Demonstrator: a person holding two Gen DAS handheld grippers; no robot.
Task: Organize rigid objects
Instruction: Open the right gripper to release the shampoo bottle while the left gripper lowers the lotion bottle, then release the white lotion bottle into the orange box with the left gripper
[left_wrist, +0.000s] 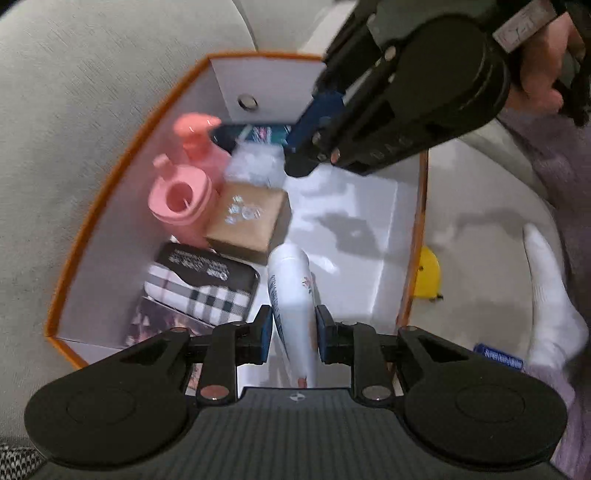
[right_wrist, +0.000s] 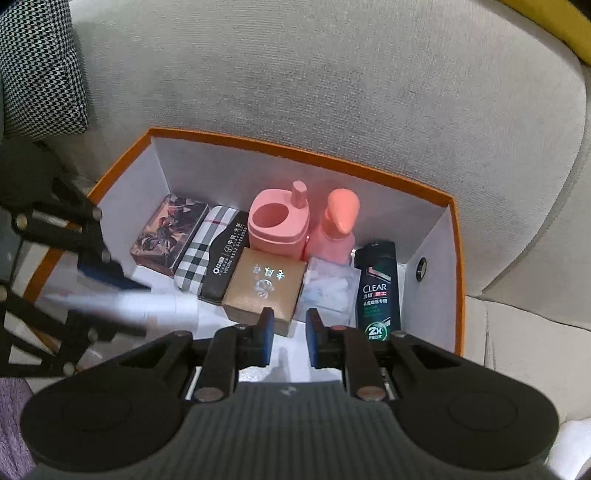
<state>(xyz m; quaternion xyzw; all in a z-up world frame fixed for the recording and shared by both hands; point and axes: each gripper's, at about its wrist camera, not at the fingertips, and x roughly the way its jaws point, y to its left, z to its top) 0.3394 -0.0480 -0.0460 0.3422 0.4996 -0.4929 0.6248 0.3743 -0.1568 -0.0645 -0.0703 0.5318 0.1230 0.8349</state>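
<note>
My left gripper is shut on a white tube and holds it over the orange-rimmed white box. The tube shows blurred at the left of the right wrist view. My right gripper is open and empty above the box, and it shows at the top of the left wrist view. In the box stand a pink container, a pink pump bottle, a brown carton, a plaid case, a patterned box, a clear packet and a dark Clear bottle.
The box sits on a grey sofa seat. A houndstooth cushion lies at the far left. A yellow object, a white sock and a blue packet lie outside the box on the right.
</note>
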